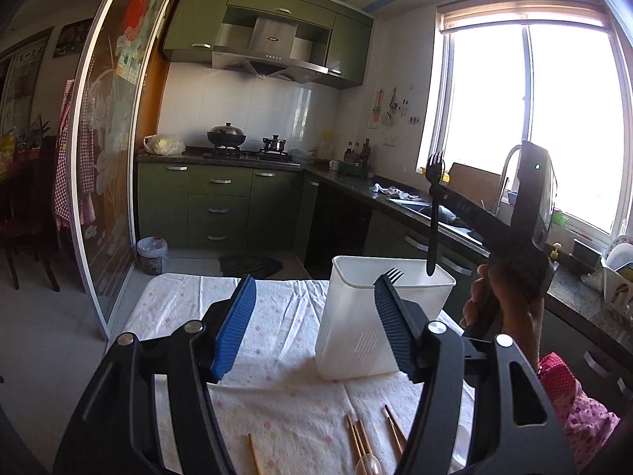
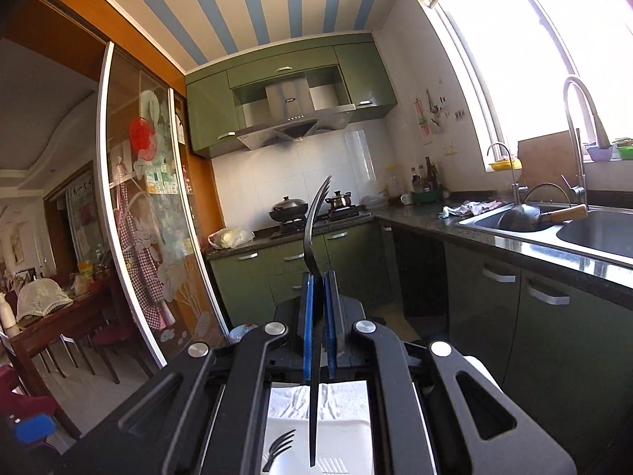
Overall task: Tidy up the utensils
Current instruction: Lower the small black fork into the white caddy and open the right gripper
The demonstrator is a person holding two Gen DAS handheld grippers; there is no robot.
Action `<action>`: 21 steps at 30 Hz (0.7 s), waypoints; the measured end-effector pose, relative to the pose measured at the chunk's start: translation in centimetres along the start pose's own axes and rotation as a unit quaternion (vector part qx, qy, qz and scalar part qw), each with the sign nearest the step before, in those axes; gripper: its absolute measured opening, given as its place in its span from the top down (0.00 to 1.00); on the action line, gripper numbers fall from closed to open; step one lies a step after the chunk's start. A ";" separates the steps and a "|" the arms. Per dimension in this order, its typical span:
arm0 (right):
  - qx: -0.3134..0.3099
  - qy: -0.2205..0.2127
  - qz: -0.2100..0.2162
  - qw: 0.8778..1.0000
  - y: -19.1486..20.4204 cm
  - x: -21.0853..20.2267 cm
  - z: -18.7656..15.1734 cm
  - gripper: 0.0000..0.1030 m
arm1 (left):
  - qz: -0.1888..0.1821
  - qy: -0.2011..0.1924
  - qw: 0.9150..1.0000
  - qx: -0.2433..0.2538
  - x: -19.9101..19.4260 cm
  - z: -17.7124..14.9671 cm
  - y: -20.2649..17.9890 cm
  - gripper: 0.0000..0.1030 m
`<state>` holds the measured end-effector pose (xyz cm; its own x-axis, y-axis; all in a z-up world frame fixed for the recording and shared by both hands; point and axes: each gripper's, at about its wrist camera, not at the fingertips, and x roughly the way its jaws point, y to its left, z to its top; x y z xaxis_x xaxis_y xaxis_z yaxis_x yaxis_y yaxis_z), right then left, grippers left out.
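Observation:
My right gripper [image 2: 318,277] is shut on a black plastic fork [image 2: 314,237], held upright, tines up. In the left wrist view the right gripper [image 1: 437,192] holds that fork [image 1: 433,213] above the back right corner of the white utensil holder [image 1: 356,332], handle tip at its rim. Another black fork [image 1: 393,275] stands inside the holder; it also shows in the right wrist view [image 2: 279,449], where the holder [image 2: 336,451] is below. My left gripper [image 1: 312,324] is open and empty, just in front of the holder. Wooden chopsticks [image 1: 358,439] and a white spoon [image 1: 368,465] lie on the tablecloth.
The table wears a white flowered cloth [image 1: 277,403]. A kitchen counter with a sink [image 2: 554,229] runs along the right under the window. A dish rack [image 1: 619,281] stands at far right. A glass sliding door [image 1: 107,166] is at the left.

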<state>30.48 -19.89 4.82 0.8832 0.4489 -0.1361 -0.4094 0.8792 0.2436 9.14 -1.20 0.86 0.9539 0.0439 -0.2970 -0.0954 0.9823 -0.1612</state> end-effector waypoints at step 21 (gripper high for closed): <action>0.006 0.107 0.018 0.994 -1.7 -11.5 -5.1 0.61 | -0.033 0.212 0.976 0.030 3.3 -4.0 -1.6 0.29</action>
<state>19.83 -25.76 1.07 0.7988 0.5044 -0.3280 -0.4353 0.8608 0.2636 11.27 -3.38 -3.58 0.7532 -0.0870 -0.6520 -0.0084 0.9899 -0.1417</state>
